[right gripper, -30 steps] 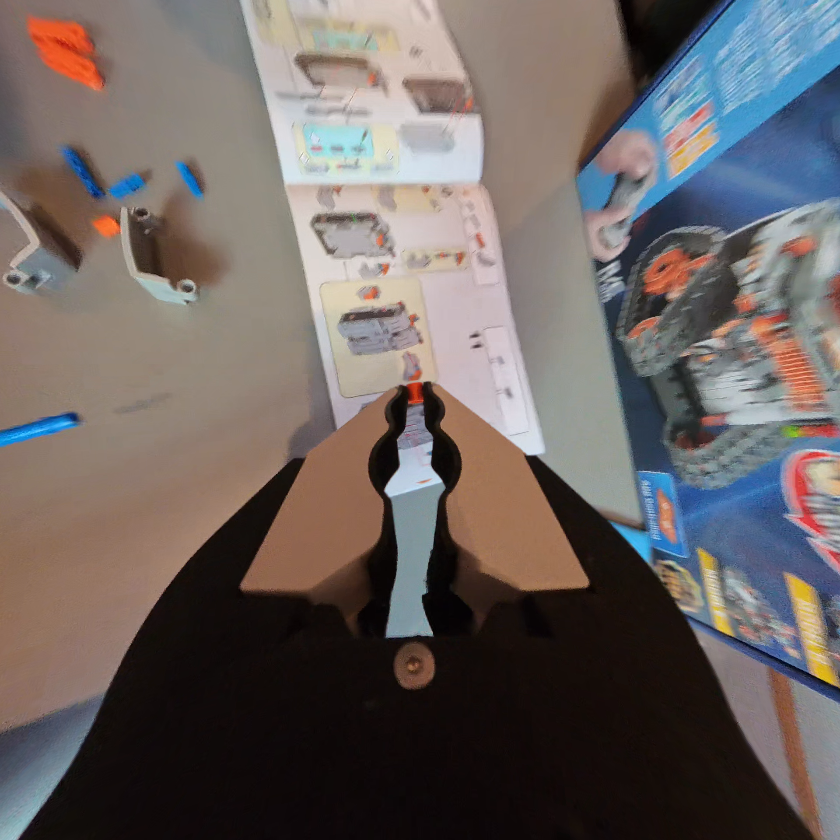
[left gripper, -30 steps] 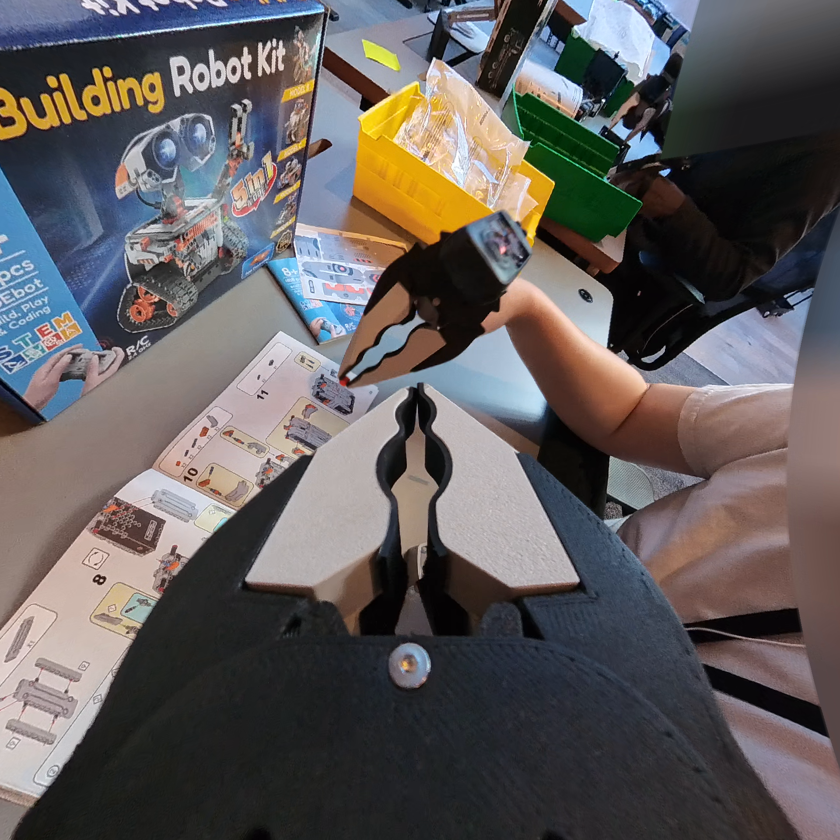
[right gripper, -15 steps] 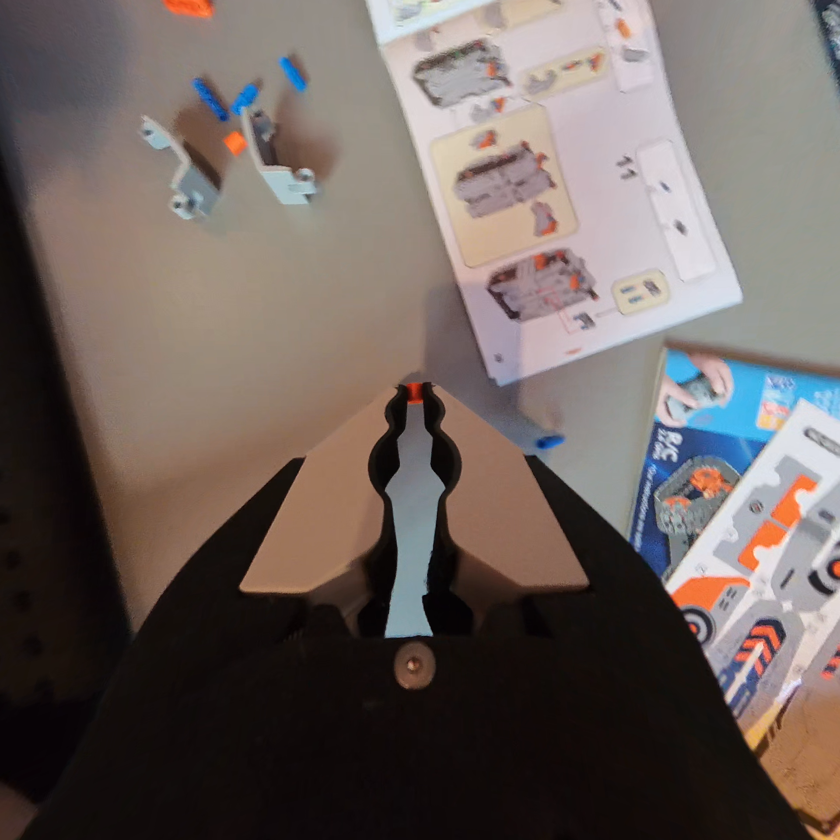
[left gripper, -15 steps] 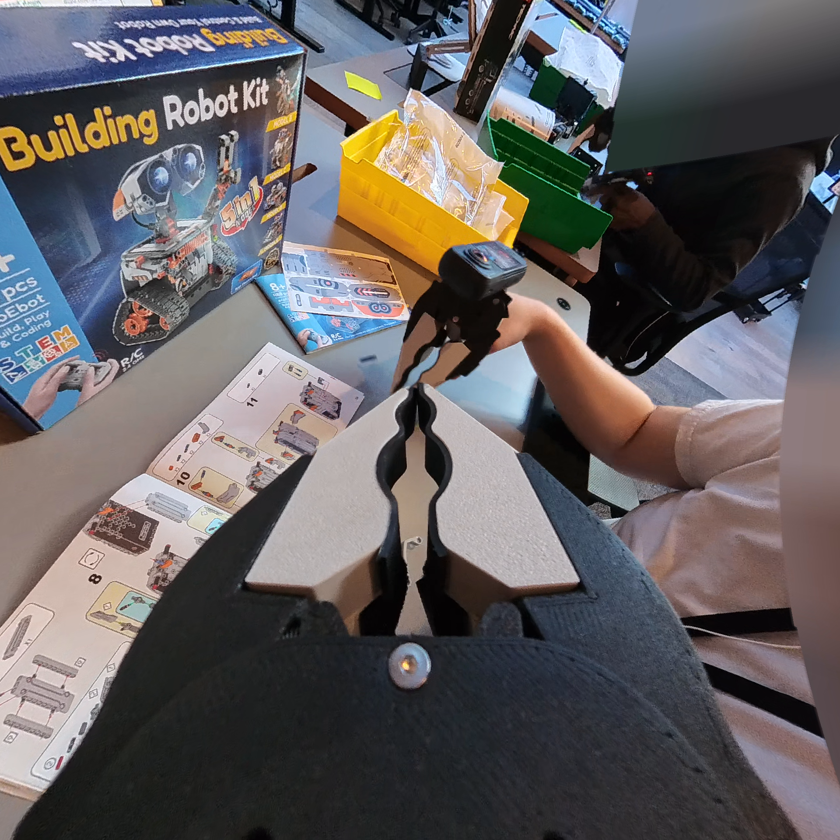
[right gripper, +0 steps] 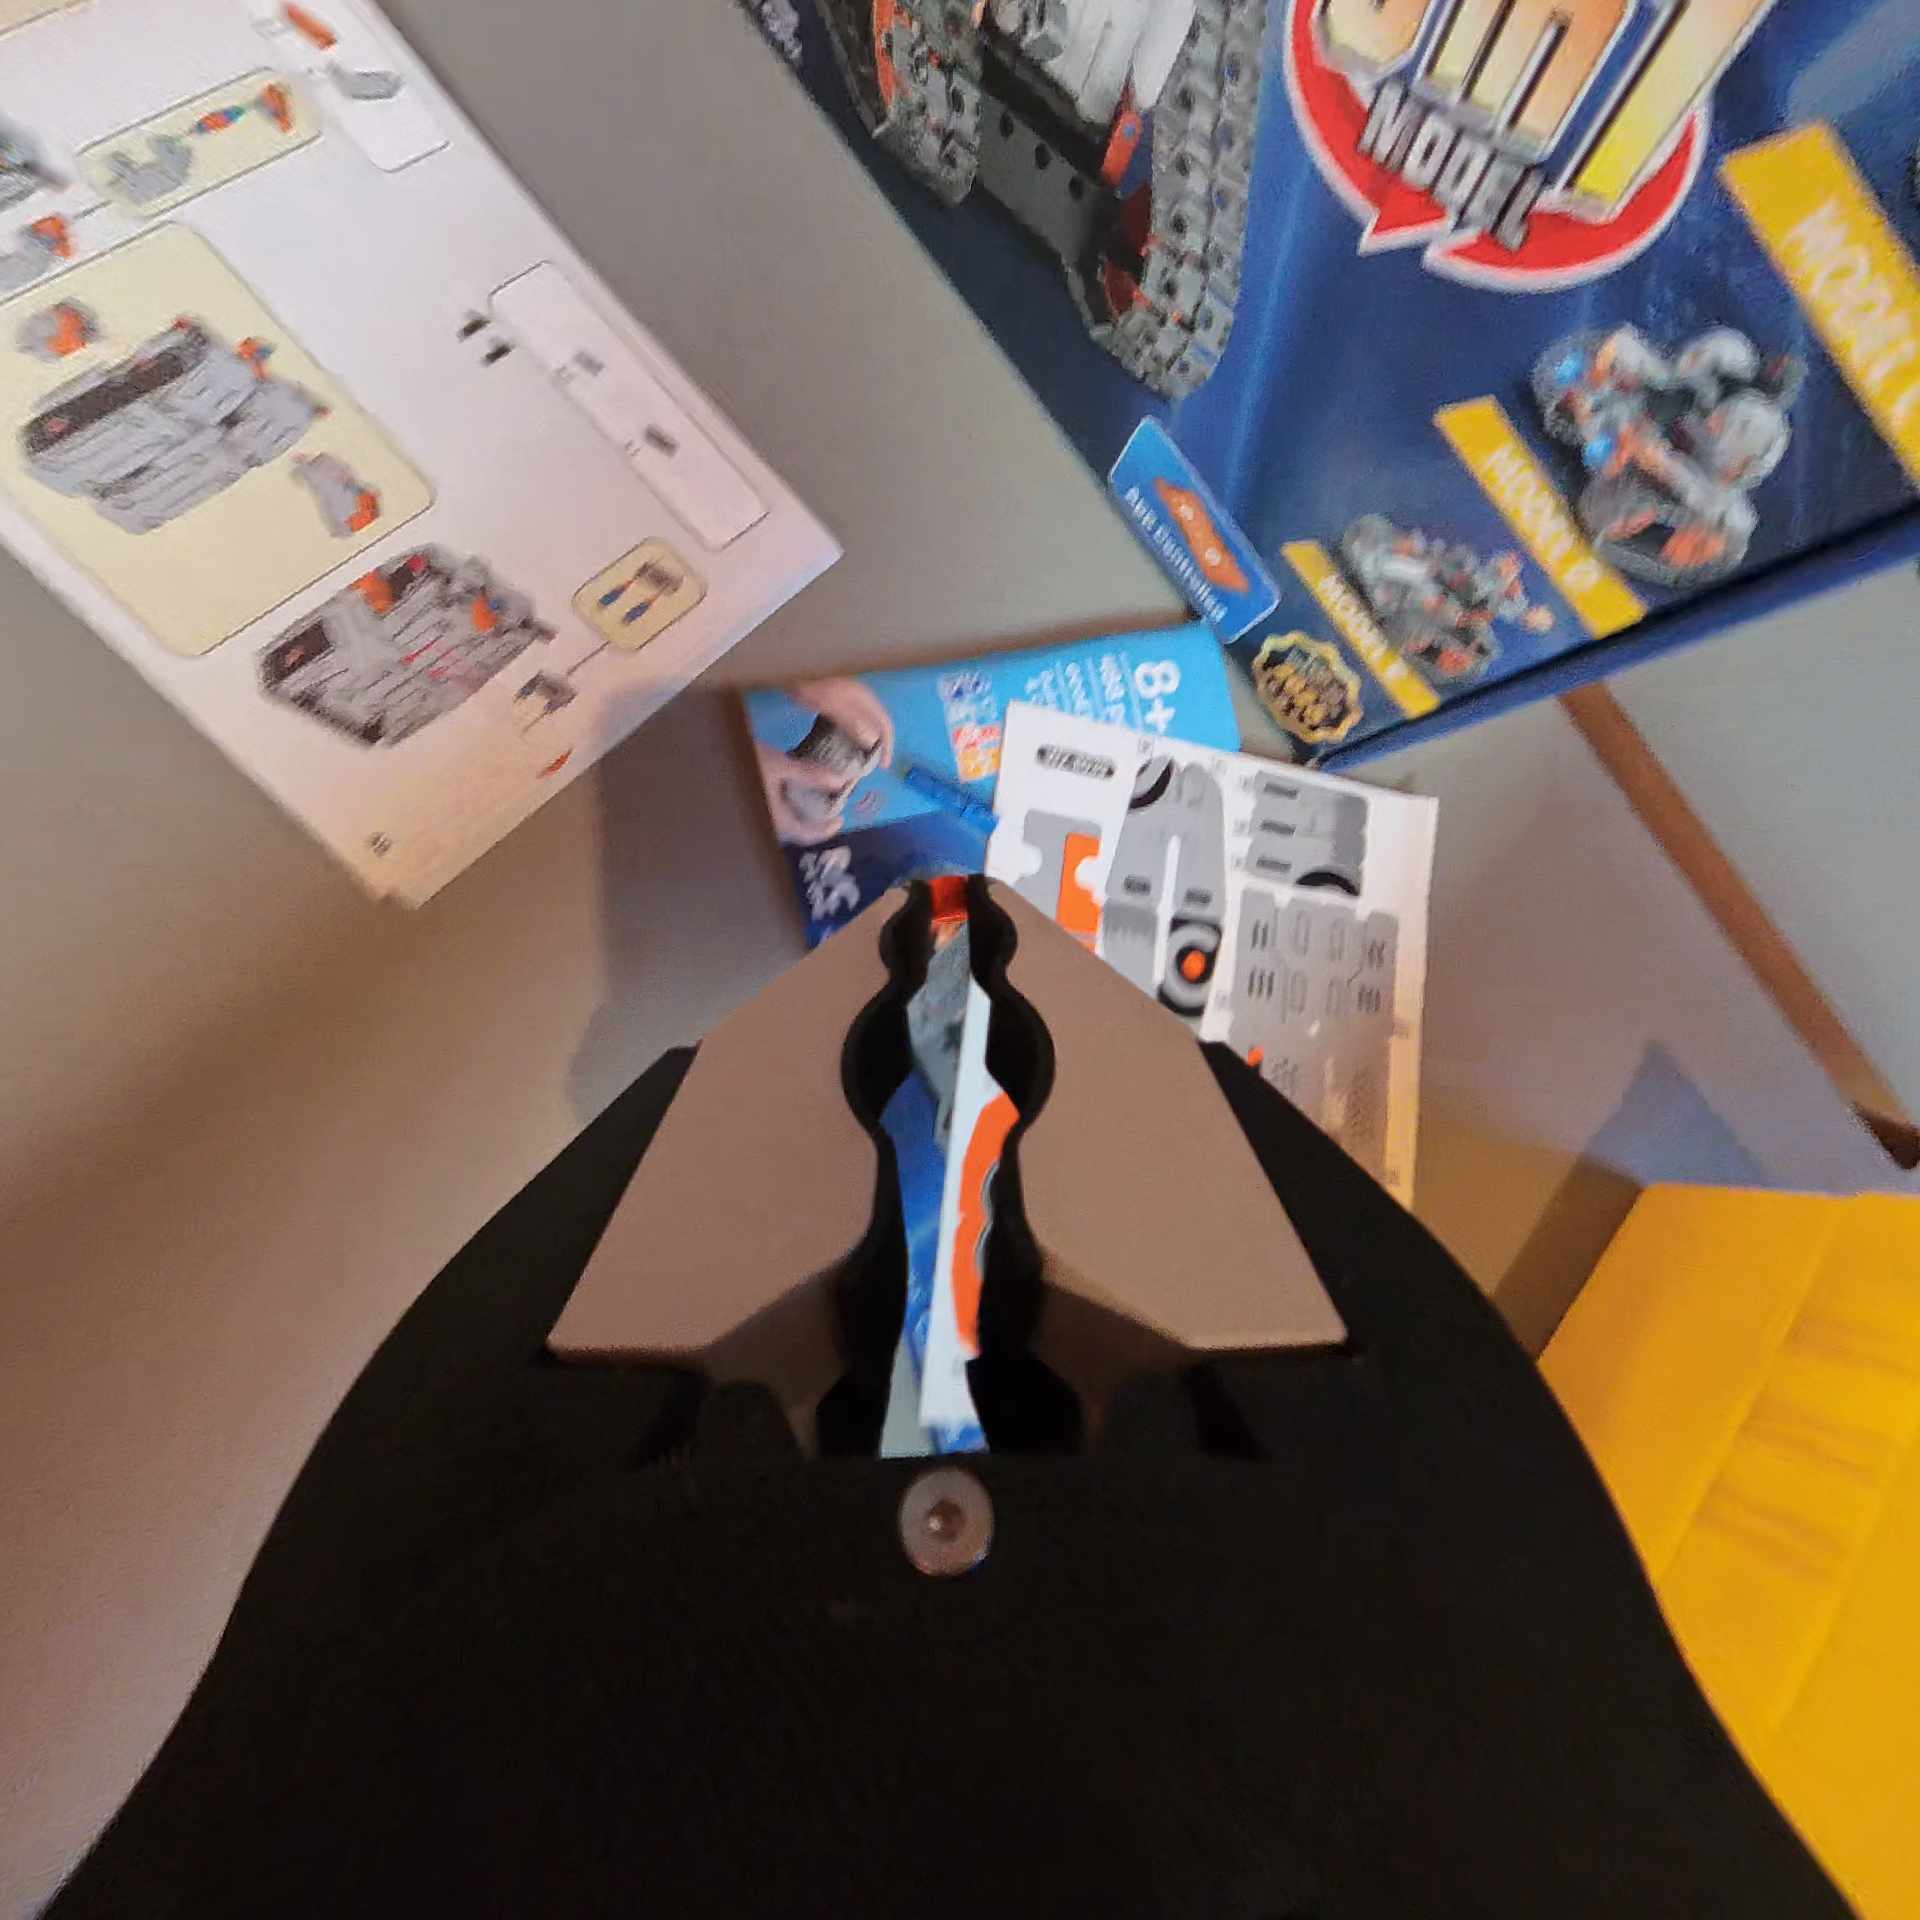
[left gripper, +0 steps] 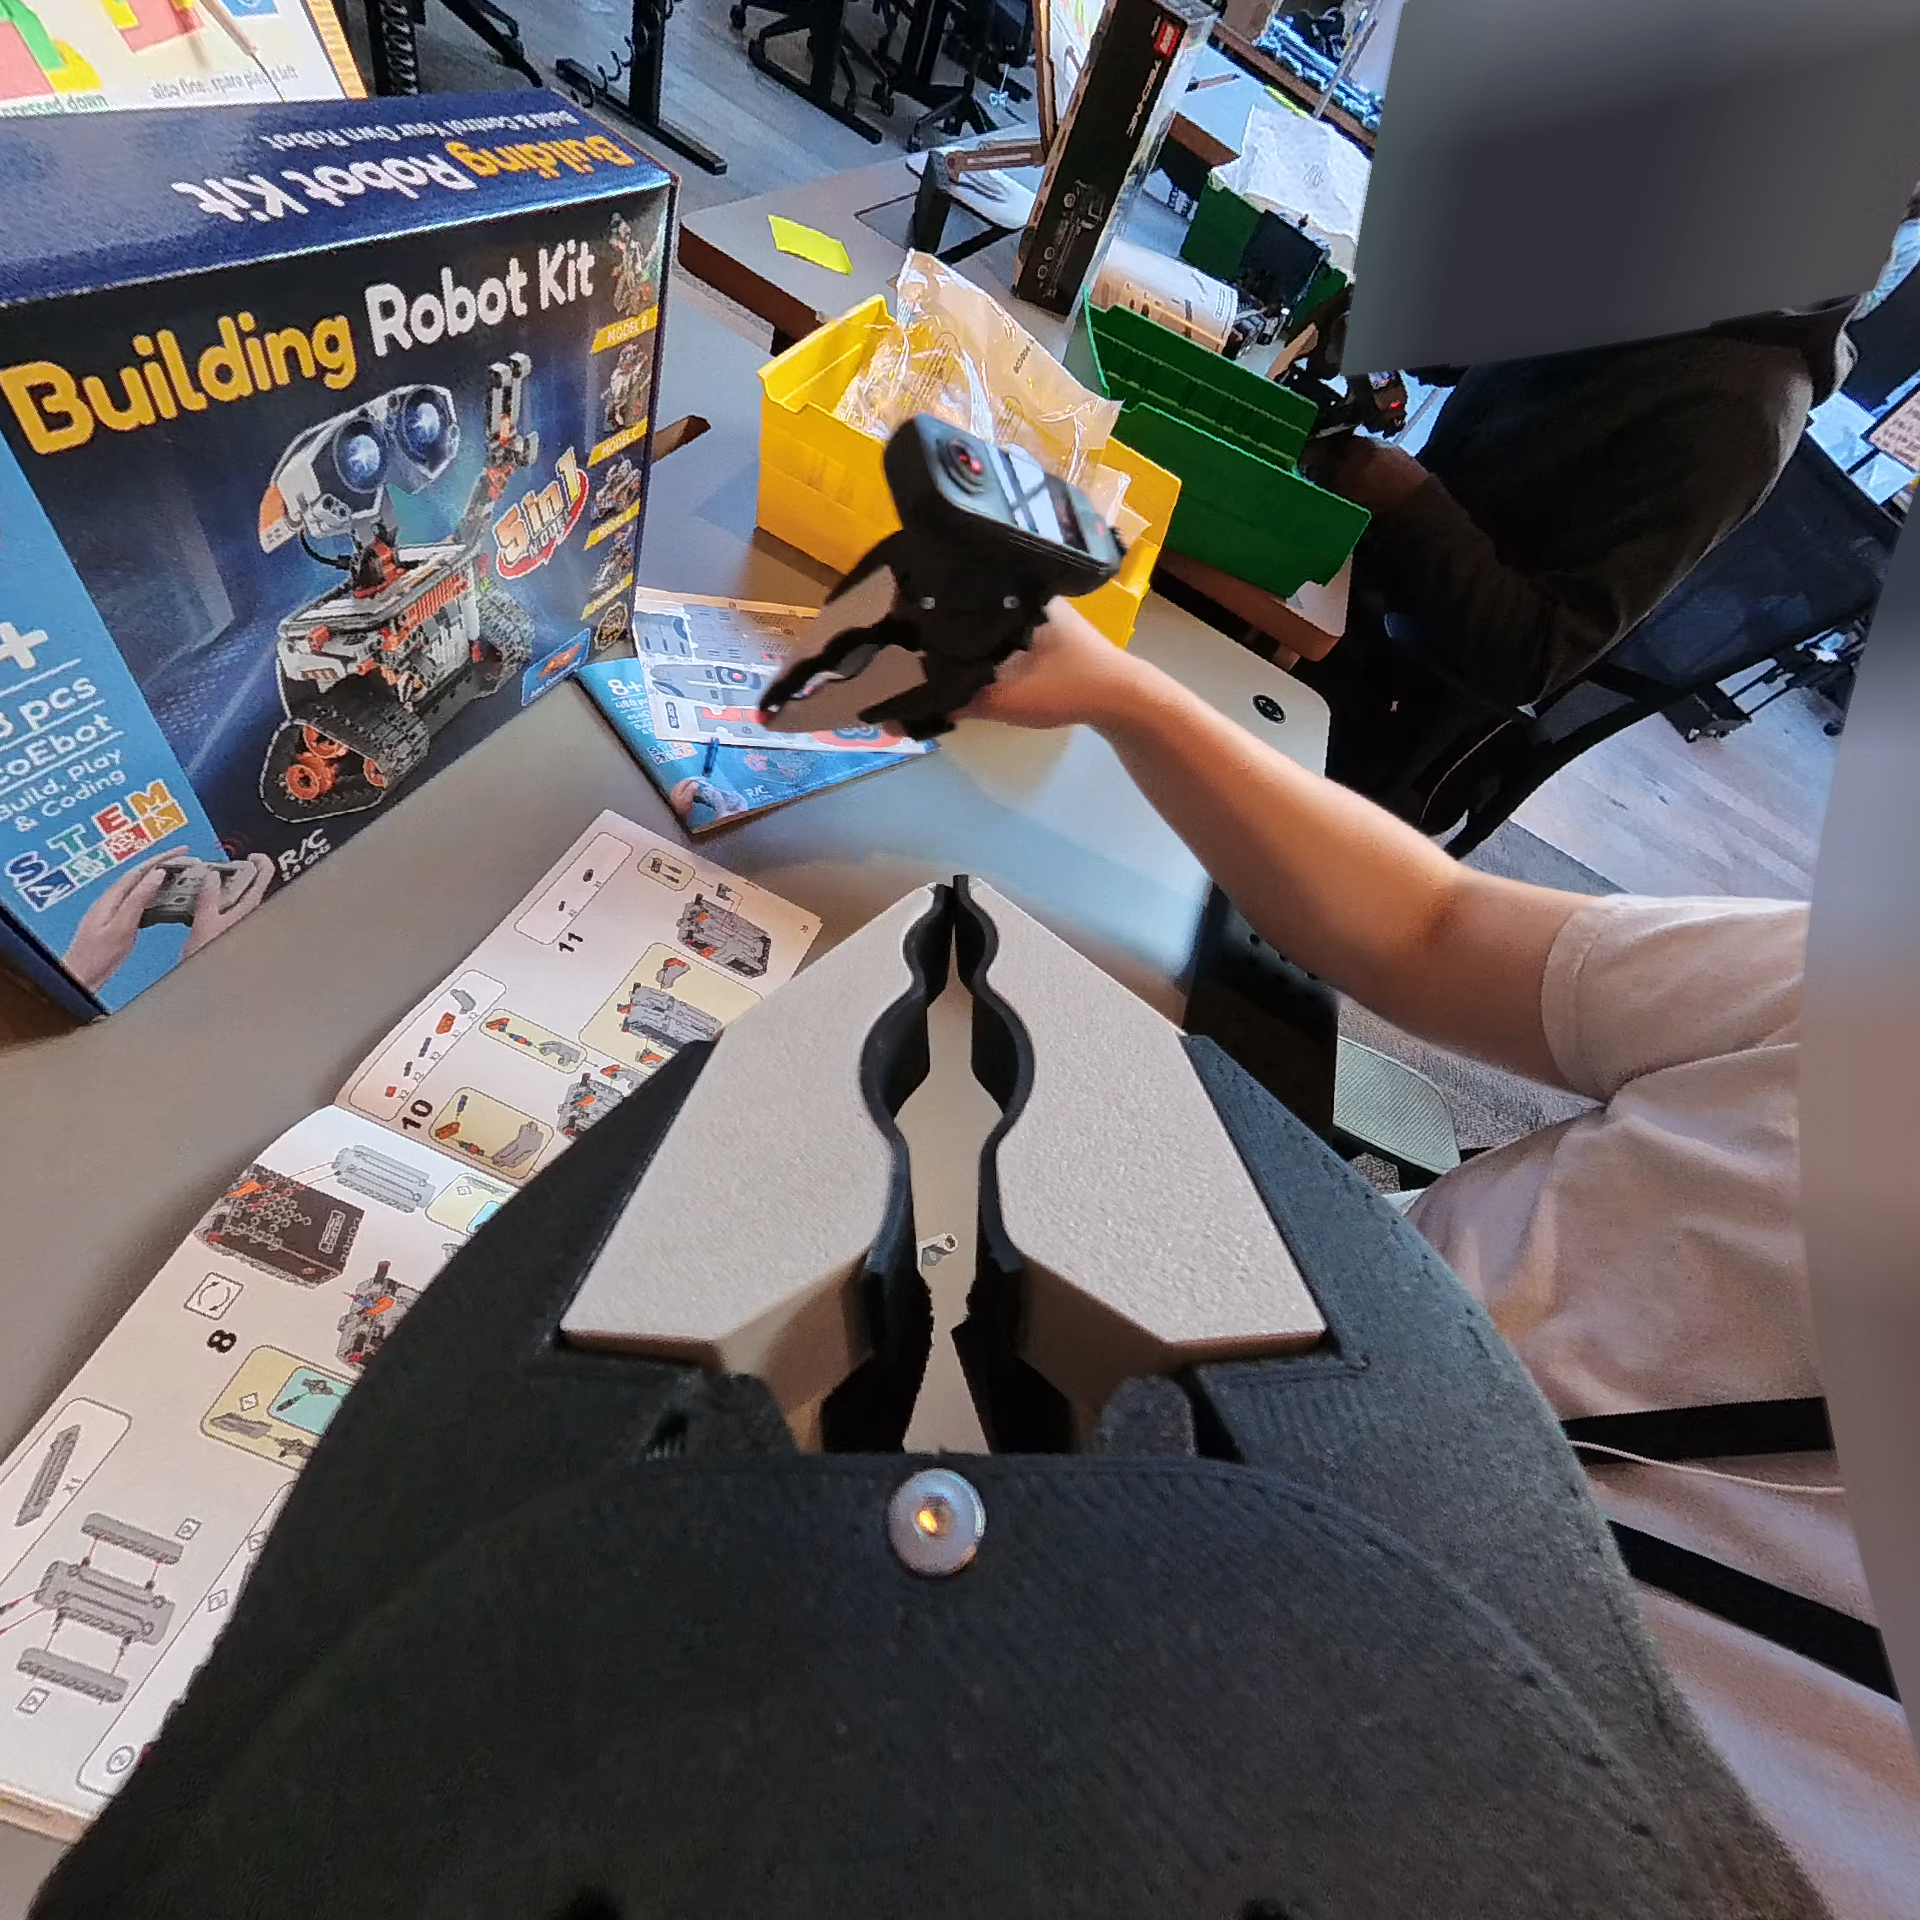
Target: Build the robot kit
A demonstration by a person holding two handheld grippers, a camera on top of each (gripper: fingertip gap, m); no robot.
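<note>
Now pinched at the very tips of the right gripper: a small orange piece, with the jaws clenched on it. Held in the air over the blue booklet and the sticker sheet lying on it, with a blue pin just ahead on the booklet. Close to the lower corner of the box, with the bin to the right and the open manual to the left.

Seen from the left wrist view, reaching out on a bare forearm, hand wrapped round the rear of the tool, fingers tilted down and left toward the booklet, above the table and not touching it. Camera block on top in front of the bin and its plastic bags.

Left gripper closed, tips together with nothing visible between them, poised above the near edge of the manual, well apart from the other.

Compared with half a second ago, right gripper swung away from the bare table beside the manual's corner and across to the booklet and sticker sheet, nearer the box and the bin, orange piece still in its tips. Left gripper almost unmoved.
</note>
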